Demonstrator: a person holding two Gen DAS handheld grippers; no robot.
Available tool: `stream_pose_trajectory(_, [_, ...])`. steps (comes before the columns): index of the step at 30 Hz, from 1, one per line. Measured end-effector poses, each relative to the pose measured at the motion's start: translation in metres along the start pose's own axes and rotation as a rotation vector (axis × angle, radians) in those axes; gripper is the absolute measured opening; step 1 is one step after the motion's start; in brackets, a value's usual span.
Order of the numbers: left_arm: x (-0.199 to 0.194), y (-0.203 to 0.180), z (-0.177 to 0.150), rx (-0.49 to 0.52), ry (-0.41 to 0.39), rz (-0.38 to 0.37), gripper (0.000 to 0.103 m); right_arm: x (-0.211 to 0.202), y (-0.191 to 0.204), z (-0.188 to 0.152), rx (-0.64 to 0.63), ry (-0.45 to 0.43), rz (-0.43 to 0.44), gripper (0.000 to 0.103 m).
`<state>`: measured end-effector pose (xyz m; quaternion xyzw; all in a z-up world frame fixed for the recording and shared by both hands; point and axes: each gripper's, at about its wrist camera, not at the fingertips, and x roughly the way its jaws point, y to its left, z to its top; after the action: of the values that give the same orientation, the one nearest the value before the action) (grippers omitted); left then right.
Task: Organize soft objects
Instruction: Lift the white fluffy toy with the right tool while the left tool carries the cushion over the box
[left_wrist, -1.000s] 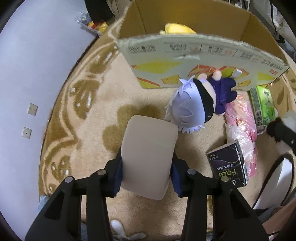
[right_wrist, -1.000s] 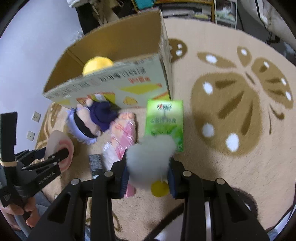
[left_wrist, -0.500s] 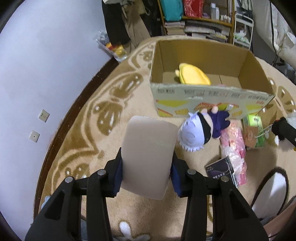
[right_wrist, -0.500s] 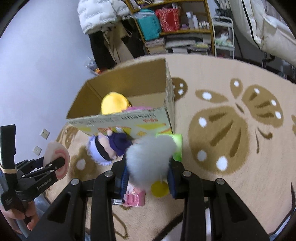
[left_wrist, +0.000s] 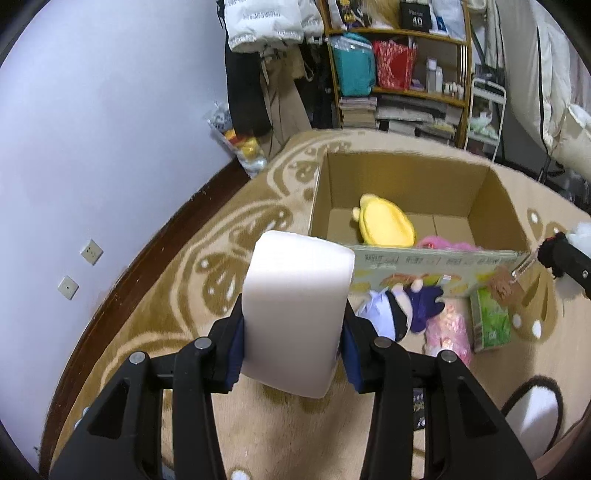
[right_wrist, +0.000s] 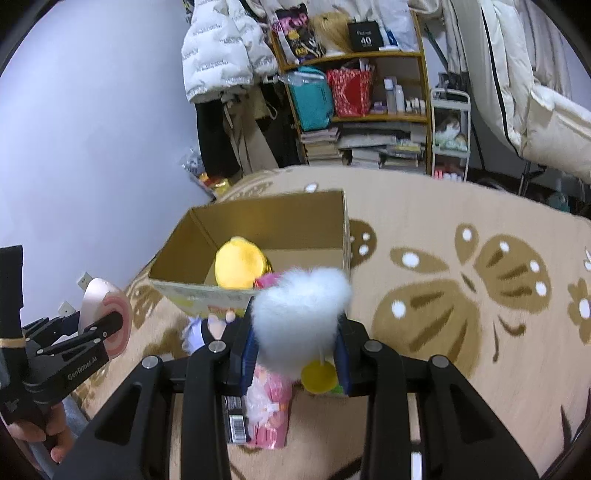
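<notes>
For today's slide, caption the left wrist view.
Left gripper holds a white cushion before the cardboard box containing a yellow plush.

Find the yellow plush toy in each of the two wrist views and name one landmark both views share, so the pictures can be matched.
Left wrist view: the yellow plush toy lies inside the cardboard box, just above centre, beyond the white pillow held in the left tongs.
Right wrist view: the toy lies in the box, left of centre.
Shared landmark: the wooden bookshelf behind.
</notes>
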<state>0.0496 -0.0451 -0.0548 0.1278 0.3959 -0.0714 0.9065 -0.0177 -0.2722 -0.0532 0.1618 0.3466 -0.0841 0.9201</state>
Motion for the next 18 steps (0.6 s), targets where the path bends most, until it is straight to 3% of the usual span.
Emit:
stream_pose_trajectory(11, [0.004, 0.004, 0.028, -0.039, -0.066, -0.016, 0.042, -0.002, 0.012, 0.037, -0.084, -0.085, 0.002, 0.036])
stream_pose_trajectory(18, [0.008, -0.012, 0.054, 0.025, -0.130, -0.005, 0.042, 0.011, 0.016, 0.059, -0.124, -0.115, 0.010, 0.036])
